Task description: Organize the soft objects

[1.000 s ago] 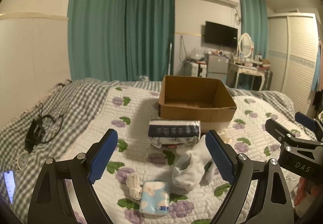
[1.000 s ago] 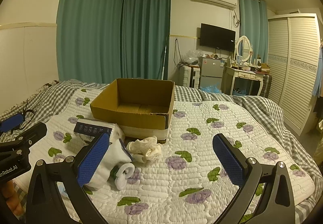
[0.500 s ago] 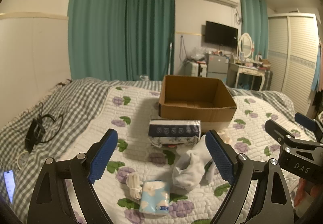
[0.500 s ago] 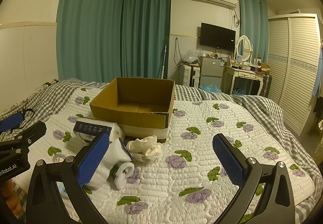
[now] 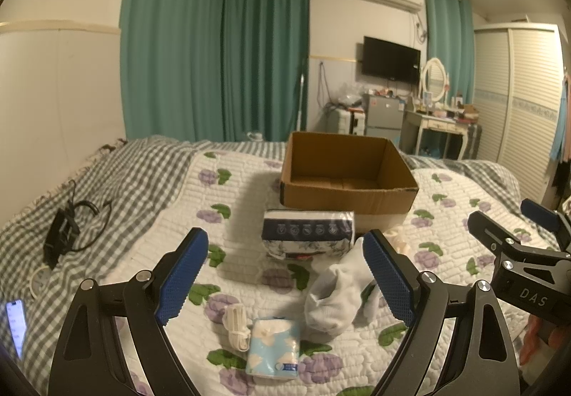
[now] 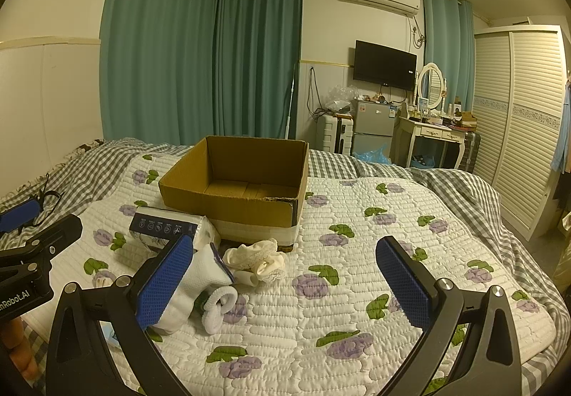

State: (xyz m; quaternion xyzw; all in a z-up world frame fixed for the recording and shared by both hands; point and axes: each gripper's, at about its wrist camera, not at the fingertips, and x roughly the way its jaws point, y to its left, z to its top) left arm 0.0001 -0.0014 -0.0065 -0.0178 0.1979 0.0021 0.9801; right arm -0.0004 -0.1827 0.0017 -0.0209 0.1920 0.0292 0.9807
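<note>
1. I hold two grippers above a bed covered by a floral quilt [image 6: 357, 306]; my left gripper [image 5: 285, 274] and my right gripper [image 6: 289, 283] both have their jaws spread wide, with nothing between them.
2. An open cardboard box [image 5: 348, 178] sits toward the quilt's far edge, and from here it looks empty.
3. Just in front of the box lies a plastic-wrapped tissue pack [image 5: 308, 233] — light, squashy, with slippery film; I would pinch it across its short sides.
4. Nearer me lies a white sock [image 5: 337, 292], limp and weightless; best pinched at its bunched middle.
5. Beside the box's near corner sits a cream lace garment [image 6: 255, 255] — flimsy, likely to trail.
6. By the quilt's near edge stands a small blue tissue packet [image 5: 273, 348]; soft, easily crushed, so a gentle squeeze.
</note>
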